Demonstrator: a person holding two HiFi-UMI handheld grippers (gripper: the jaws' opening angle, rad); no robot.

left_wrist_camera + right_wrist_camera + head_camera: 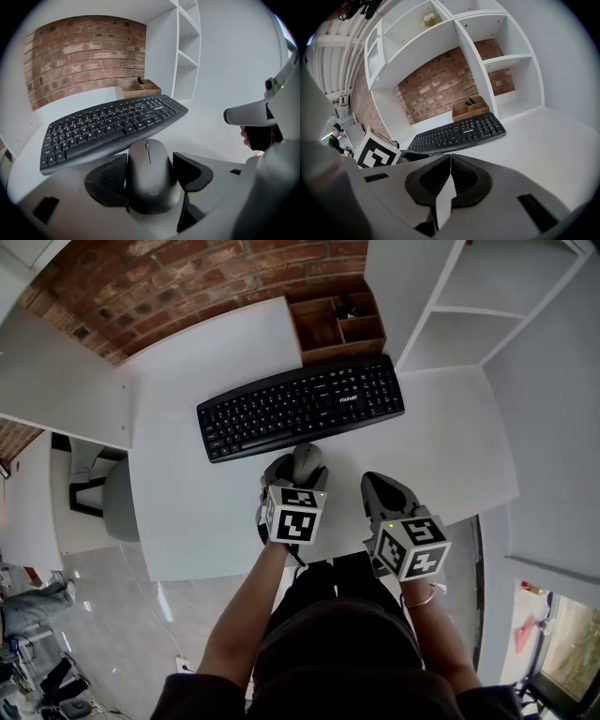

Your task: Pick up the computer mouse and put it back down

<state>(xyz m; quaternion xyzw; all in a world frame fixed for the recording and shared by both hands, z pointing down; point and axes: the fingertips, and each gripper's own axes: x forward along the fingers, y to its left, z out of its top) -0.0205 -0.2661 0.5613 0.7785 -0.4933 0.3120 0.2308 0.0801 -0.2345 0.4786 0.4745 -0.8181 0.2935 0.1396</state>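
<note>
Seemingly mid-task, the left hand-held gripper (150,174) clamps the mouse (151,161) just before the keyboard (112,124), whether lifted off the desk (187,502) I cannot tell, so setting down remains, while the right hand-held gripper (450,166) is closed, empty.

Black keyboard (300,407) on white desk (450,437); wooden organizer (323,329) behind it, against brick wall (187,277); white shelves (487,306) at right.
</note>
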